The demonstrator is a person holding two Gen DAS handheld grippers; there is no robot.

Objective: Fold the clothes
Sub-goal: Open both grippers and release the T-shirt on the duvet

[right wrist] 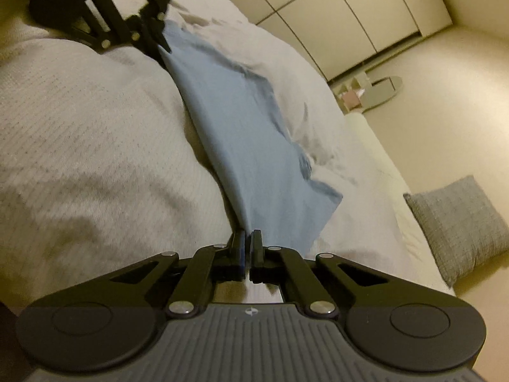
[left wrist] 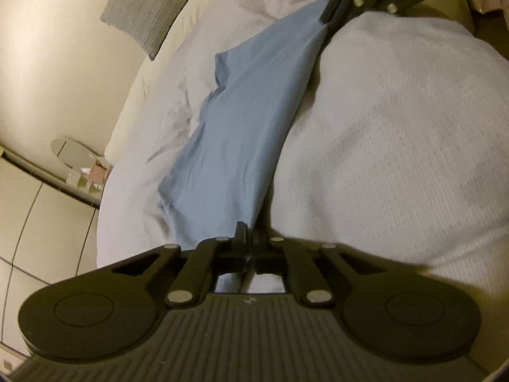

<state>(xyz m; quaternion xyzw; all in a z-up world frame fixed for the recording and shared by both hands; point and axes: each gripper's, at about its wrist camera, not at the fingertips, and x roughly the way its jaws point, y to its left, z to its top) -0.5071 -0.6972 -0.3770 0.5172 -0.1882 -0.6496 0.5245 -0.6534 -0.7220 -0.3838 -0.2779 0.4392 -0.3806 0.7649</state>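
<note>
A light blue garment [left wrist: 248,121] hangs stretched as a long band between my two grippers, above a bed with white bedding [left wrist: 159,102]. In the left wrist view my left gripper [left wrist: 247,238] is shut on the garment's near end, and my right gripper [left wrist: 337,6] pinches the far end at the top. The right wrist view mirrors this: my right gripper [right wrist: 248,245] is shut on the blue garment [right wrist: 248,133], and my left gripper [right wrist: 159,36] grips the far end. The garment's free edge droops toward the bedding [right wrist: 302,73].
A person's white knit top [left wrist: 397,133] [right wrist: 79,127] presses close along one side of the garment. A grey cushion [left wrist: 149,9] [right wrist: 461,222] lies on the floor beside the bed. Pale wardrobe doors [right wrist: 350,16] and small items [right wrist: 378,87] stand beyond the bed.
</note>
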